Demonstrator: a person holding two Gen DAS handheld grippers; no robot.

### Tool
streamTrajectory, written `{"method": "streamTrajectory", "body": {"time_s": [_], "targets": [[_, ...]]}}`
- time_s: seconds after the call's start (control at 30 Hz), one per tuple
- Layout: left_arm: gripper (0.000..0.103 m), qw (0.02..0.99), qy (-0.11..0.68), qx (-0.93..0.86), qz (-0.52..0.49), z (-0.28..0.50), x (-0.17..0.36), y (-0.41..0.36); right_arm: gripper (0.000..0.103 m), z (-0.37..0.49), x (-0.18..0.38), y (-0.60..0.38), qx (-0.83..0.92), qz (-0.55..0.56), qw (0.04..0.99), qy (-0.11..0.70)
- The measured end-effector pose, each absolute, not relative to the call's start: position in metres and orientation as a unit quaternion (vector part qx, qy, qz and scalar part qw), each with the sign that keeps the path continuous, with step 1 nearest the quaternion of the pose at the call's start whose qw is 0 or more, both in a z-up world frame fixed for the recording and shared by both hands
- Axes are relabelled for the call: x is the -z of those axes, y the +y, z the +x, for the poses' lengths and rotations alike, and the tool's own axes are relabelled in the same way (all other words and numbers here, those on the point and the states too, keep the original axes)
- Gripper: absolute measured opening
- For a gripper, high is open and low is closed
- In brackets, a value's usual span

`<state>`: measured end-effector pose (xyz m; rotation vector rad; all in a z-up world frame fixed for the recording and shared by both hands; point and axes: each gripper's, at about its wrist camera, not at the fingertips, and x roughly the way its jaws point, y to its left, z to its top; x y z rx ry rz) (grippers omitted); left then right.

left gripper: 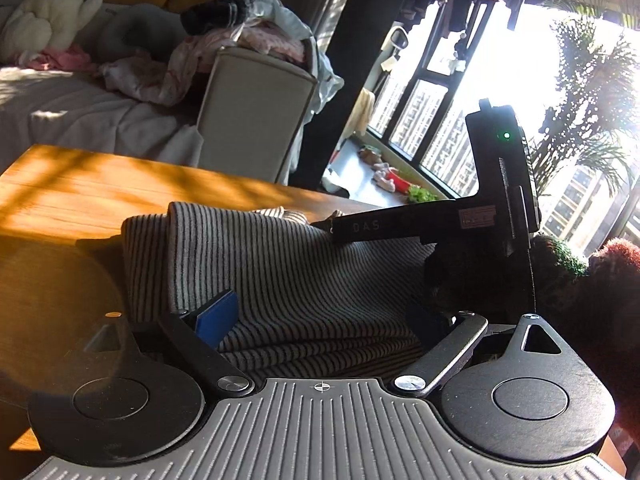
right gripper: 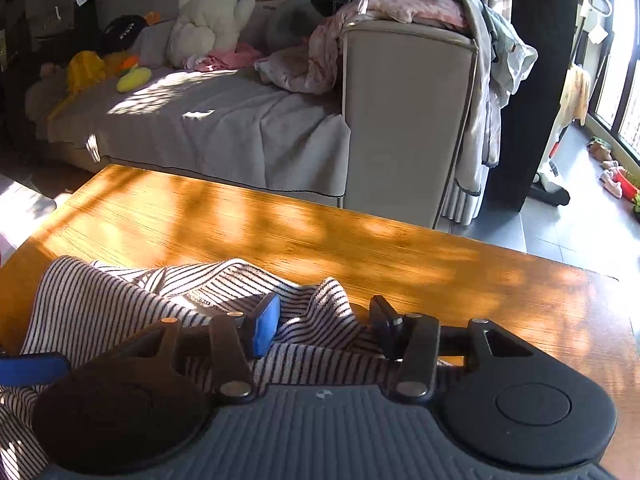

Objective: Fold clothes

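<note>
Okay, nearest first. The left gripper [left gripper: 320, 316] sits at the bottom of its own view with the jaws wide apart. The striped garment [left gripper: 288, 272] lies between them, and the blue pad [left gripper: 216, 316] is beside the cloth but not pressing on it, so nothing is held. It looks placed to straddle the near folded edge, either just clear of it or ready to take it; I can't tell which.

The garment is at mid frame on the wooden table [left gripper: 80, 192], already doubled over, with a rolled fold along its left side. My guess is that the fold is partly done.

The right gripper [left gripper: 332, 230] comes in from the right of the frame with its tip at the garment's far edge. In the right wrist view its jaws are partway together, with bunched striped cloth [right gripper: 320, 312] between them. I cannot tell whether the pads really pinch it. It is probably there to lift that far corner for the next fold.

Beyond the table, in the upper middle of the frame, a sofa arm [left gripper: 256, 120] carries a pile of unfolded clothes [left gripper: 260, 36], likely next in the queue.
</note>
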<state>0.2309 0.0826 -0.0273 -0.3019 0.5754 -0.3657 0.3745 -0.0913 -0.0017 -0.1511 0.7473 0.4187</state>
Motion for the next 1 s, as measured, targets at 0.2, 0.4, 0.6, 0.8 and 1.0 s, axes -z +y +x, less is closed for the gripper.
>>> {"method": "streamTrajectory", "body": {"time_s": [0.2,0.4,0.6,0.8,1.0], "targets": [[0.096,0.926,0.284,0.174,-0.175,0.222,0.008,0.102,0.007,0.342,-0.04,-0.11,-0.215,-0.037,0.923,0.317],[0.1,0.944,0.246,0.15,-0.162,0.193,-0.038,0.123,0.006,0.238,-0.073,-0.156,-0.269,0.026,0.918,0.291],[0.102,0.951,0.233,0.145,-0.139,0.168,-0.055,0.11,0.006,0.159,-0.035,-0.177,-0.271,0.053,0.903,0.33],[0.081,0.95,0.257,0.142,-0.103,0.159,-0.049,0.097,0.007,0.127,-0.029,-0.176,-0.254,-0.006,0.904,0.343],[0.056,0.939,0.301,0.157,-0.056,0.142,-0.026,0.089,0.013,0.111,-0.061,-0.192,-0.246,0.001,0.923,0.294]]}}
